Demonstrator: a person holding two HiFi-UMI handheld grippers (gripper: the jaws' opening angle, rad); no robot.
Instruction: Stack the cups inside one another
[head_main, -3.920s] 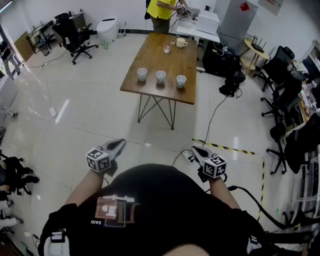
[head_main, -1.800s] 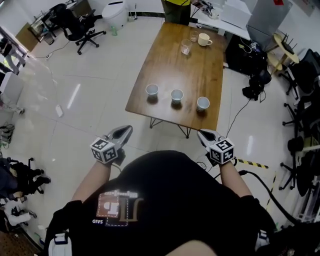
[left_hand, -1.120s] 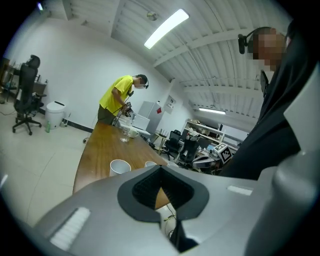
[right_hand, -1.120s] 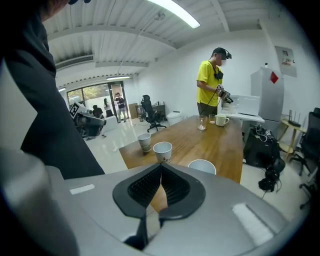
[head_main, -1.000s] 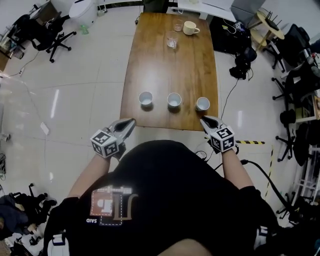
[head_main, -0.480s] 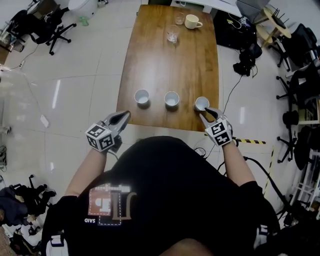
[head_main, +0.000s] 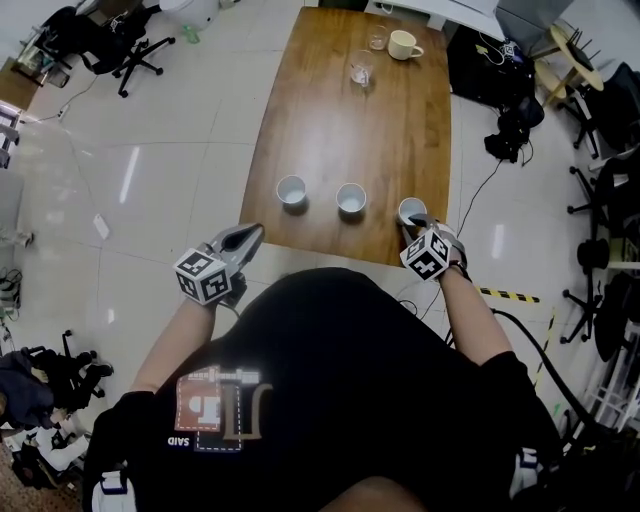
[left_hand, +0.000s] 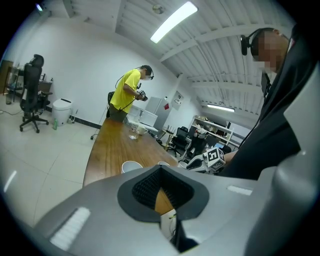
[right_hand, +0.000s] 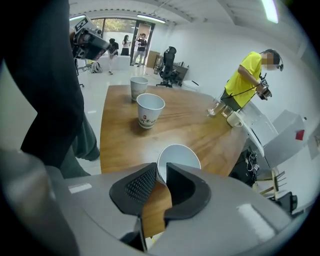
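Three white paper cups stand in a row near the front edge of the wooden table (head_main: 345, 125): left cup (head_main: 291, 189), middle cup (head_main: 351, 197), right cup (head_main: 409, 209). My right gripper (head_main: 417, 226) points steeply down at the right cup (right_hand: 181, 152). Its jaws have just been closing and pinch the cup's near rim, one jaw inside and one outside. The middle cup (right_hand: 149, 110) and left cup (right_hand: 138, 86) stand beyond. My left gripper (head_main: 248, 237) hovers at the table's front left edge, shut and empty (left_hand: 160, 169), apart from the left cup (left_hand: 131, 165).
A cream mug (head_main: 404, 44) and two glasses (head_main: 360, 69) stand at the table's far end. A person in a yellow shirt (right_hand: 246, 80) stands beyond that end. Office chairs (head_main: 98, 38) and cables lie on the tiled floor around the table.
My right gripper has moved forward and down, rolled, and closed on the right cup's rim. The left gripper has hardly moved.
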